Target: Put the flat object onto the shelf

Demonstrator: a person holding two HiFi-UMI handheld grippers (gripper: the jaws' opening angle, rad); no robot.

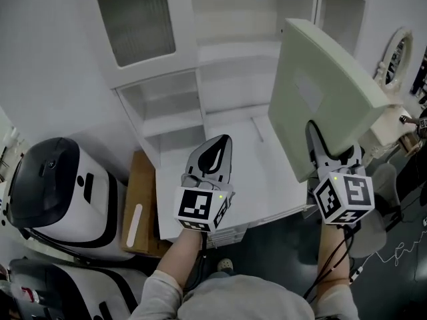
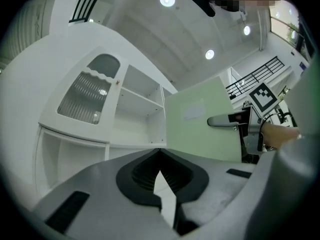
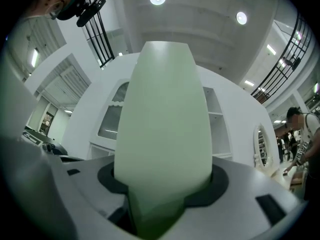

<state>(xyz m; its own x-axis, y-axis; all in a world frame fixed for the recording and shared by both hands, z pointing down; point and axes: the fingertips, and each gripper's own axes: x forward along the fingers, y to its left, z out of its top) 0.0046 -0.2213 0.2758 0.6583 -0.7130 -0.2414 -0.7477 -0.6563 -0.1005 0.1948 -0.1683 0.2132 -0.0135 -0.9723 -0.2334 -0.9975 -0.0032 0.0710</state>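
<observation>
White cabinet shelving (image 1: 237,52) fills the upper centre of the head view, with an open shelf board near the top and a white worktop (image 1: 230,199) below it in the middle of the frame. At the lower right, the right gripper (image 1: 325,153) is clamped on the lower edge of a pale green, flat rectangular panel (image 1: 320,92). In the right gripper view its jaws are seen spread wide, with the panel's thickness filling the gap between the pads. The panel is held upright and slightly tilted. It rises from the jaws toward the upper right of the head view, in front of the shelving and above the worktop, and no contact with either can be made out. At the lower centre, the left gripper (image 1: 212,153) is held with its jaws closed together on nothing, apart from the panel and to its left.

The step in hand is judged to be the carry toward the shelf. A firm grip is called for, since the panel is held by one edge only and its weight stands above the jaws. The panel is best turned flat before the opening is reached, so that the shelf sides are not struck. Its far edge is best set down before the jaws are released. The free left gripper could be used to steady the upper edge.
</observation>
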